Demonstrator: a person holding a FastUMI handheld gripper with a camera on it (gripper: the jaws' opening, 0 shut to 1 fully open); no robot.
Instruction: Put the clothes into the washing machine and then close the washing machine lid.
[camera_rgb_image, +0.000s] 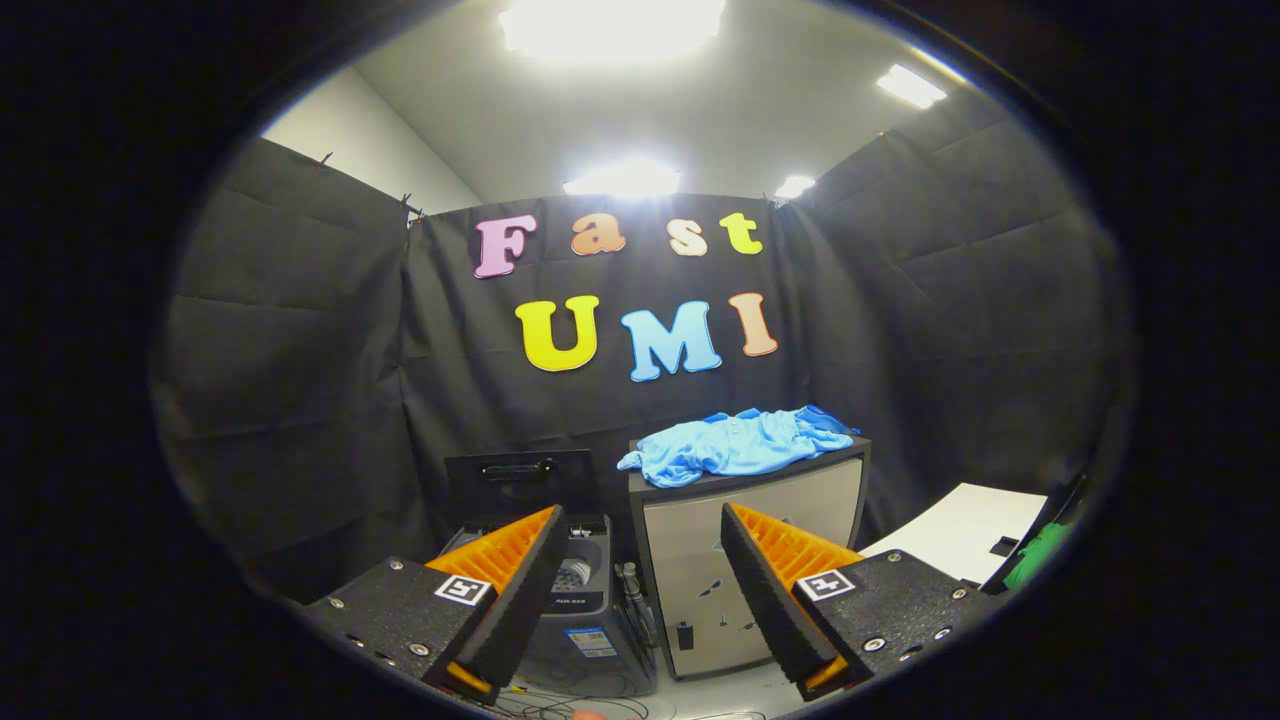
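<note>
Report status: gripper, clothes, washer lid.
Gripper open, holding nothing. Blue clothes heaped on cabinet, beyond the fingers. Washing machine beside cabinet, lid up. Nothing blocking.

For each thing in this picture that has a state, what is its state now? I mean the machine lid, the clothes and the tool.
Small grey top-loading washing machine: open, nothing visible inside from here.
Dark washing machine lid: raised upright at the back.
Light blue crumpled clothes: lying on top of the grey cabinet, not yet loaded.
Grey cabinet: front door closed.
Tool: open, fingers apart, holding nothing.
</note>
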